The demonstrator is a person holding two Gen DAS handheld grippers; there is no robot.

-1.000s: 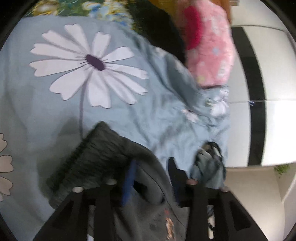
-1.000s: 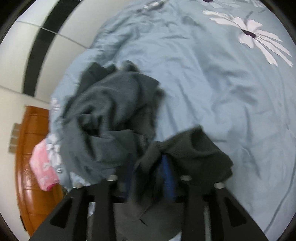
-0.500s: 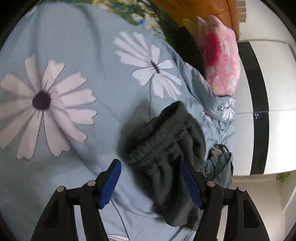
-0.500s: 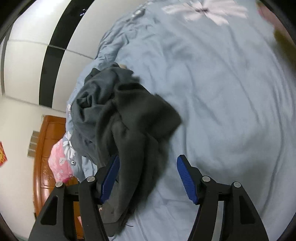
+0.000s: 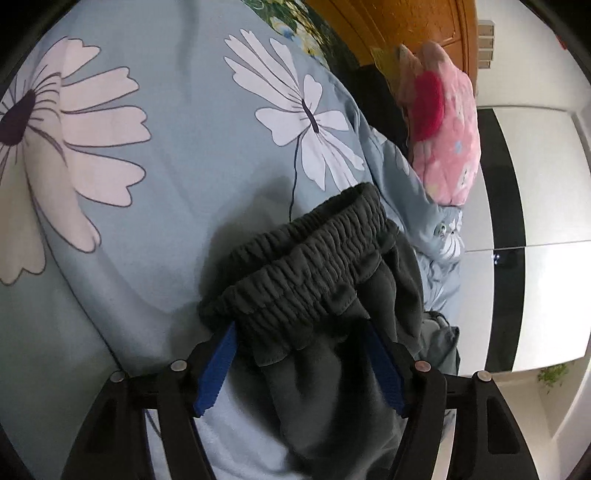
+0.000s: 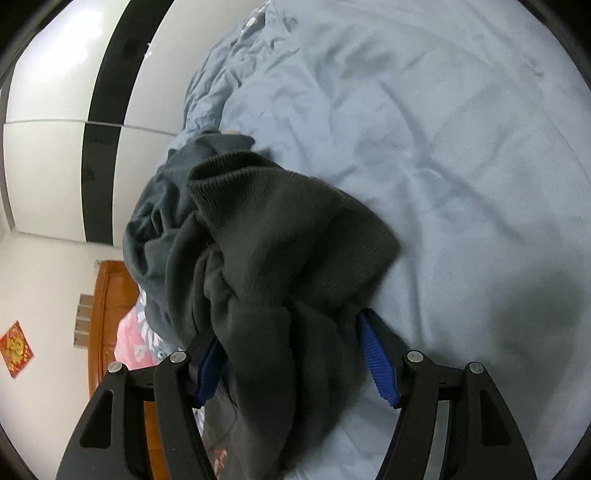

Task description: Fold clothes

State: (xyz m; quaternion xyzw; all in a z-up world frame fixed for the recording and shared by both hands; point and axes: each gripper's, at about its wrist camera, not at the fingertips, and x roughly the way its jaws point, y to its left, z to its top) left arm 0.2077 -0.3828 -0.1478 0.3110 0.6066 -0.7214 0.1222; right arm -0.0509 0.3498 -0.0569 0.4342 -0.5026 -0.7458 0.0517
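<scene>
Left wrist: left gripper (image 5: 303,363) jaws spread, not gripping; dark grey sweatpants (image 5: 314,280) waistband lies between blue pads on floral blue duvet (image 5: 177,155). Right wrist: right gripper (image 6: 293,363) likewise apart, garment bunched between pads, unclamped.

Pretty standard bedroom. The bed takes up most of both views, covered in a pale blue duvet (image 5: 177,192) with big white daisy prints, wrinkled toward 11 o'clock in the right wrist view. A glossy orange-brown wooden headboard (image 5: 413,26) sits at 1 o'clock in the left wrist view, with a pink patterned pillow (image 5: 450,140) just below it. Past the bed's edge there's a white wardrobe (image 5: 546,177) with a black vertical stripe (shiny, it's catching reflections). Plain whitish wall (image 6: 40,295) at 8 o'clock in the right wrist view, with a small red paper decoration (image 6: 15,349) stuck on it. Light is soft and even.
</scene>
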